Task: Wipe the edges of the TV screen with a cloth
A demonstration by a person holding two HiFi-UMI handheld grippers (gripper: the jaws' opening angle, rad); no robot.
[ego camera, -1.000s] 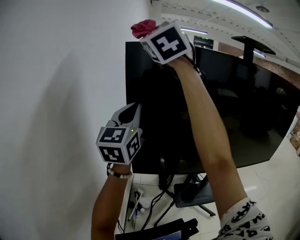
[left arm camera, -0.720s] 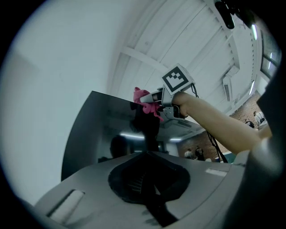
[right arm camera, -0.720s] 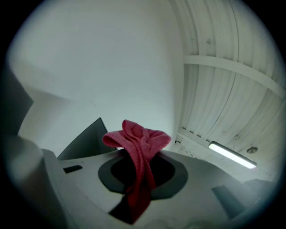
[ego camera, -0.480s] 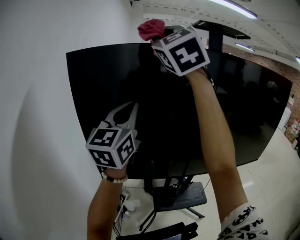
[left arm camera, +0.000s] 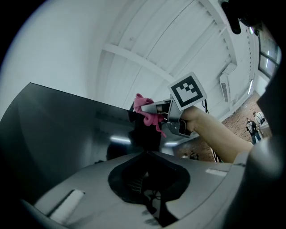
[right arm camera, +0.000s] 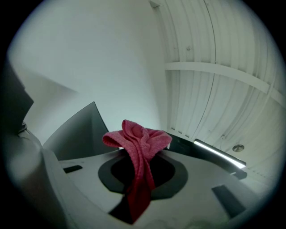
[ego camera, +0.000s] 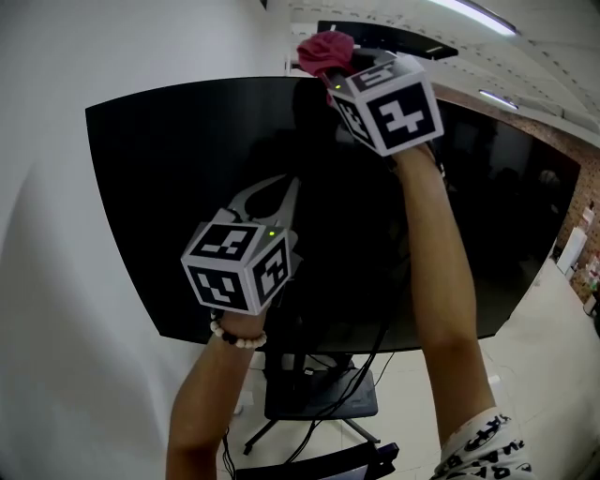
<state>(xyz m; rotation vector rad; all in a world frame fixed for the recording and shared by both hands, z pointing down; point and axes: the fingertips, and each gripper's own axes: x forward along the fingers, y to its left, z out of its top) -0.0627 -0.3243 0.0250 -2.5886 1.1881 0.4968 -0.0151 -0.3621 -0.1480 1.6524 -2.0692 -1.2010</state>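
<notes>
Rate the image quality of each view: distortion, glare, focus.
Head view: fisheye bows the edges of the TV screen; its glossy black mirrors the room; ceiling light blown out. Left gripper view: dark vignetted corners, light streaks reflected on the screen, the shut left tongs soft up close. Right gripper view: round vignette, red cloth fairly sharp, light strip glaring.

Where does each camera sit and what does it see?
Head view: on the person's head, facing the TV screen; arms, left gripper, right gripper show.
Left gripper view: on the left gripper, looking along its shut fingers at the right gripper holding the cloth at the TV screen's top.
Right gripper view: on the right gripper, looking past the cloth in its fingers at wall and ceiling.
Shared: all show cloth and TV screen.
</notes>
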